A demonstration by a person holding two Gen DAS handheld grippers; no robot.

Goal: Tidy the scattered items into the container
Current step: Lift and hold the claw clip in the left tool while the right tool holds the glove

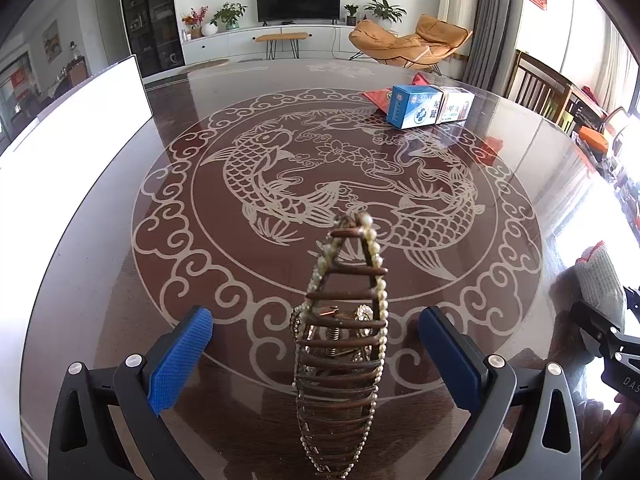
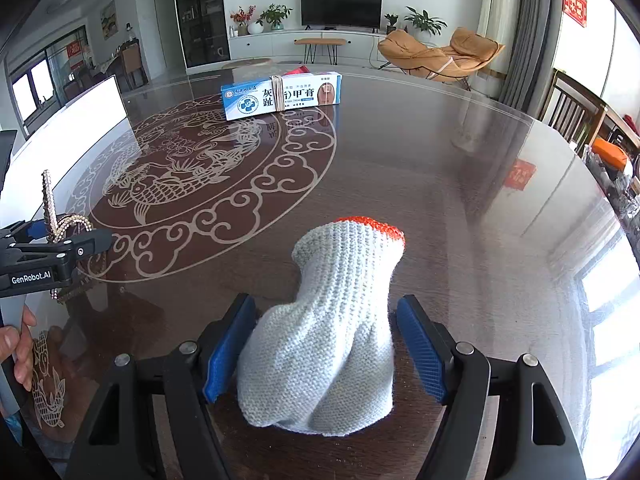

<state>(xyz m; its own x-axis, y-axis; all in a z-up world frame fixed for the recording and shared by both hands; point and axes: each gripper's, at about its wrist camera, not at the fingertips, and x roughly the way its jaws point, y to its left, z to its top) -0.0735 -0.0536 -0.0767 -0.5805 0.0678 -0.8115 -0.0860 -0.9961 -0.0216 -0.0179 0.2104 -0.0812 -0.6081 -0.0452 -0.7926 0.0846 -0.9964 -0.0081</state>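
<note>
A brown hair claw clip (image 1: 340, 344) strung with pearls stands upright on the dark table. My left gripper (image 1: 316, 316) is open around it, and both blue pads (image 1: 188, 356) are well clear of the clip. A white knitted glove (image 2: 332, 340) with an orange-red cuff lies between the fingers of my right gripper (image 2: 325, 302). Those jaws are wide; the left pad (image 2: 228, 352) is at the glove's edge and the right pad stands a little apart. A white, overexposed box (image 1: 80, 128) sits at the table's left edge.
Blue and white ointment boxes (image 2: 280, 96) bound with a rubber band lie at the far side, with a red packet (image 1: 378, 94) behind them. The glossy table (image 2: 440, 180) carries a koi pattern. Wooden chairs (image 1: 536, 84) stand at the right. A hand (image 2: 16, 344) holds the left gripper.
</note>
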